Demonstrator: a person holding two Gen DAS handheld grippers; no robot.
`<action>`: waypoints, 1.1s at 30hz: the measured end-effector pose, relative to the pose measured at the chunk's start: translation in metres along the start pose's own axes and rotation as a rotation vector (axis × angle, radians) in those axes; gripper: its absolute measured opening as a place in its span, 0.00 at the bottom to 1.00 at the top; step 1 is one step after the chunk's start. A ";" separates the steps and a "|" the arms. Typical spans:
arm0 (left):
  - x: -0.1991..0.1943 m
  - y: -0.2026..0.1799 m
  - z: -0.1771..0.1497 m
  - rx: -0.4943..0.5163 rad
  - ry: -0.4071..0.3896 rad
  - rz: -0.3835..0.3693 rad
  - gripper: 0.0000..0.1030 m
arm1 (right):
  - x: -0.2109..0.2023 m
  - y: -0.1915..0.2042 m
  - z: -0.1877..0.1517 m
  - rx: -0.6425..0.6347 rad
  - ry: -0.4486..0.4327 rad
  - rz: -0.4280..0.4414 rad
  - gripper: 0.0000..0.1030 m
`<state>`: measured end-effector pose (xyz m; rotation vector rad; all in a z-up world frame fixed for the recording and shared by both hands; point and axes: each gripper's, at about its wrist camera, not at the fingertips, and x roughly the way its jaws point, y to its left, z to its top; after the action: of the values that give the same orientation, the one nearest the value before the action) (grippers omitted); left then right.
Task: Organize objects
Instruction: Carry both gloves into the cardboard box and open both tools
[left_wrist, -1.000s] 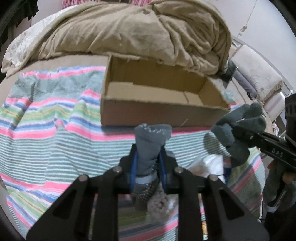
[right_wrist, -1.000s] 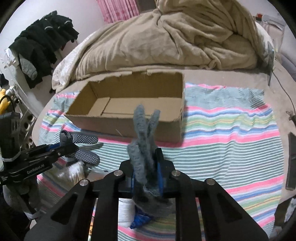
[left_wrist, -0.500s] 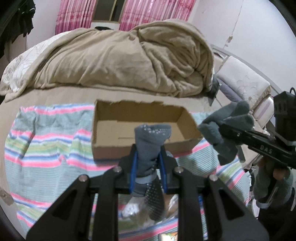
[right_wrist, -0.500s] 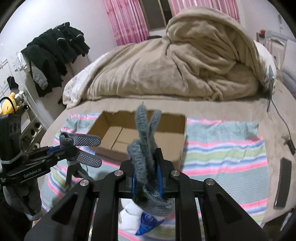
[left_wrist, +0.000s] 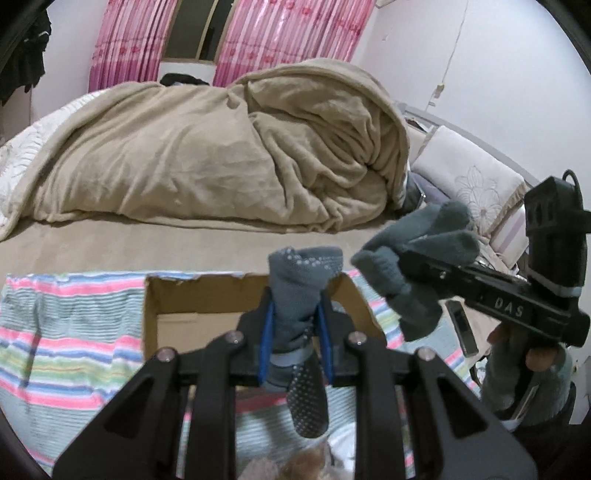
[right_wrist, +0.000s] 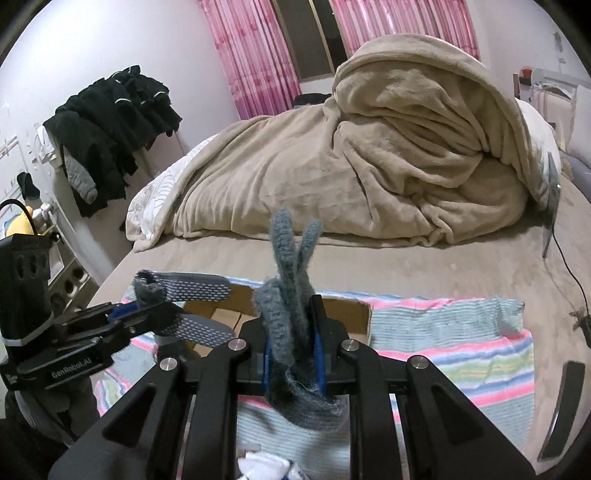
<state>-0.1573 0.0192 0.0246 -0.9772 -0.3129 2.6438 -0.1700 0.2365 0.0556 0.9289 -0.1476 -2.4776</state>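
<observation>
Socks — a dotted grey sock (left_wrist: 297, 291) is clamped in the left gripper (left_wrist: 295, 325) at lower centre; right of it, the right gripper (right_wrist: 293, 343) pinches a fuzzy grey sock (right_wrist: 291, 291). Both stand upright, long axes vertical. Carry each over the cardboard box (left_wrist: 173, 299) on the bed — release low.

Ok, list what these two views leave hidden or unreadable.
- Cardboard box floor, left wrist view: mostly covered by the left gripper and its dotted sock.
- Same box, right wrist view: hidden behind the right gripper, its grey glove and the other gripper.
- White items at the bottom of the right wrist view: cut off by the edge.
- Brownish bundle low in the left wrist view: blurred, unidentifiable.
</observation>
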 end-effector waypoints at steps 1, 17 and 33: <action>0.006 0.001 0.001 -0.006 0.008 -0.003 0.21 | 0.005 -0.001 0.001 0.003 0.005 -0.002 0.18; 0.135 0.012 -0.024 -0.070 0.224 -0.033 0.23 | 0.091 -0.029 -0.022 0.073 0.137 -0.063 0.18; 0.101 0.010 -0.025 -0.071 0.216 0.023 0.71 | 0.060 -0.028 -0.028 0.093 0.098 -0.095 0.63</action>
<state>-0.2158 0.0481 -0.0571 -1.2836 -0.3482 2.5321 -0.2024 0.2342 -0.0089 1.1182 -0.1918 -2.5232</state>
